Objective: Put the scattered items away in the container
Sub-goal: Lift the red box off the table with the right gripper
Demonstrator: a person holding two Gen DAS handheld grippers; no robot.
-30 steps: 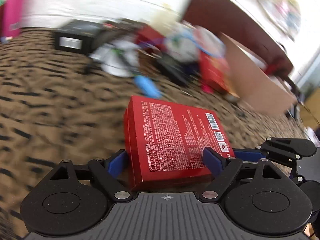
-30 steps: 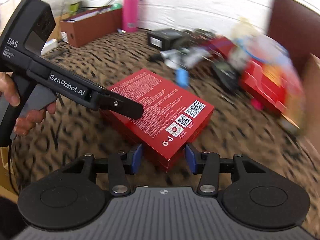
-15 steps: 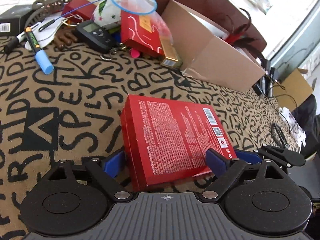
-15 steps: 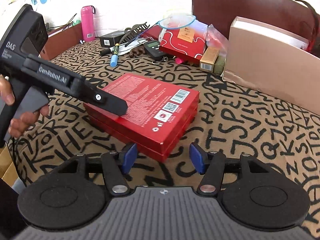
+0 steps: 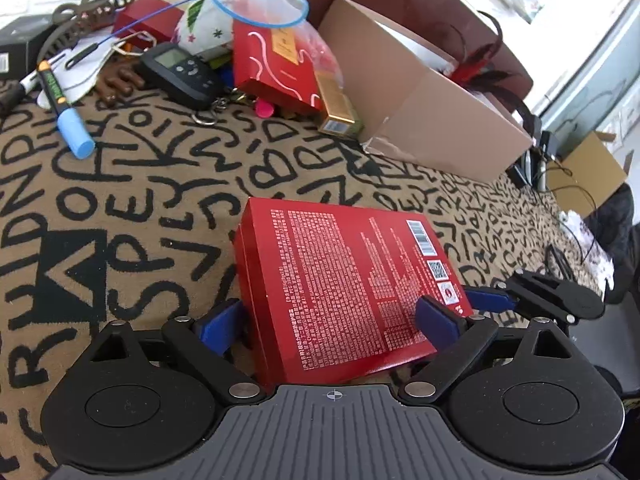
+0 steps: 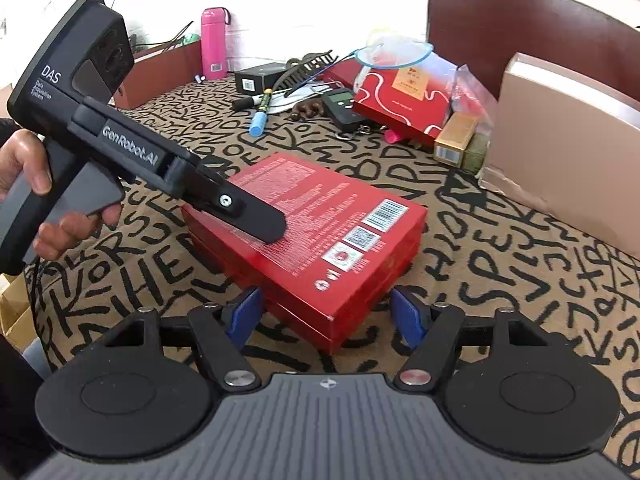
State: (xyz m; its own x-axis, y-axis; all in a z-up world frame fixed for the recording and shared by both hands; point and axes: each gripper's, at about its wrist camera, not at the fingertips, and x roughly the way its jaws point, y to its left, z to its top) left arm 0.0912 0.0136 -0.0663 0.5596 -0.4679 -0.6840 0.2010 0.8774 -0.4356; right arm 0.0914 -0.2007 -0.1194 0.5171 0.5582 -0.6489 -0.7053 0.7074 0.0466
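Observation:
A flat red box (image 5: 344, 280) with white print lies on the letter-patterned cloth (image 5: 120, 208). My left gripper (image 5: 328, 320) is shut on the red box, one blue pad on each side. In the right wrist view the same red box (image 6: 320, 220) lies just ahead of my right gripper (image 6: 328, 314), which is open with its blue fingers astride the box's near corner, not touching. The left gripper's body (image 6: 120, 144) reaches over the box's left end. A tan cardboard container (image 5: 420, 104) stands at the back right.
A pile of items lies at the back: a blue-capped marker (image 5: 64, 108), a black digital device (image 5: 180, 72), a red patterned box in a plastic bag (image 5: 276, 64), a gold box (image 5: 336, 108), a hair claw (image 5: 88, 4). A pink bottle (image 6: 213, 42) and a brown chair back (image 6: 520, 20) stand behind.
Both views have swung from blurred motion to steady. The right gripper's jaws have opened wider around the box's corner. The left gripper stays clamped on the red box.

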